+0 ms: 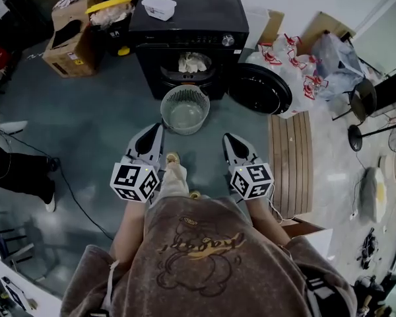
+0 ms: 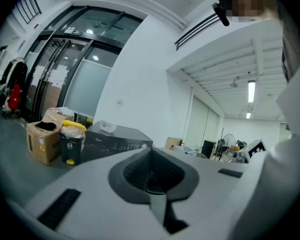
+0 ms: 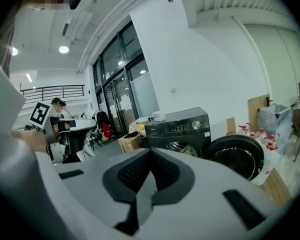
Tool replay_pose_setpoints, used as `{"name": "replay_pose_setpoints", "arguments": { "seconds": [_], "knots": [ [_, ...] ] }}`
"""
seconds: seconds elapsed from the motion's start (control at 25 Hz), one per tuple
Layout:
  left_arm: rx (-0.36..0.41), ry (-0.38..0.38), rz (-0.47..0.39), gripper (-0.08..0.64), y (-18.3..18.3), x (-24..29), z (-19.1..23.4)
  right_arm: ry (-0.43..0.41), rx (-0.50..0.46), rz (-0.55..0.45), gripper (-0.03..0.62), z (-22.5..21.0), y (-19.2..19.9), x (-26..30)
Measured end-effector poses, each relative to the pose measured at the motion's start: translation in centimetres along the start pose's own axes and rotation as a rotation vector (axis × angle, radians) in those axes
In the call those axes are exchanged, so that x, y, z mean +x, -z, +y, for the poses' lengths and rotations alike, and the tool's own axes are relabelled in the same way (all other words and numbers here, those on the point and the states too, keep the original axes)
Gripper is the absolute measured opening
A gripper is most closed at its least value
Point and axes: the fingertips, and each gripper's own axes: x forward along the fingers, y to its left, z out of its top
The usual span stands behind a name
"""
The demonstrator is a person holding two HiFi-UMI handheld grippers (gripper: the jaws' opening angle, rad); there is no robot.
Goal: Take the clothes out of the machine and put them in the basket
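The left gripper (image 1: 156, 133) and right gripper (image 1: 230, 140) are held side by side, jaws closed on nothing, pointed toward the black machine (image 1: 188, 15). Pale clothes (image 1: 193, 63) are seen bunched in its open drum, with the round basket (image 1: 166, 102) set on the floor just before it.

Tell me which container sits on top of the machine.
The small white tub: it rests on the black machine, while the round basket and the yellow-lidded bin stand on the floor.

Clothes (image 1: 194, 63) in machine (image 1: 191, 12); basket (image 1: 164, 111) before it; door (image 1: 259, 88) right.
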Motion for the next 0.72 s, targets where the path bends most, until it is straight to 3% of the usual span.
{"name": "replay_pose_setpoints", "arguments": {
  "seconds": [0.72],
  "knots": [
    [-0.01, 0.171, 0.075, 0.006, -3.3, 17.2, 9.9, 0.132, 0.008, -0.019, -0.008, -6.3, -7.4, 15.4]
  ]
}}
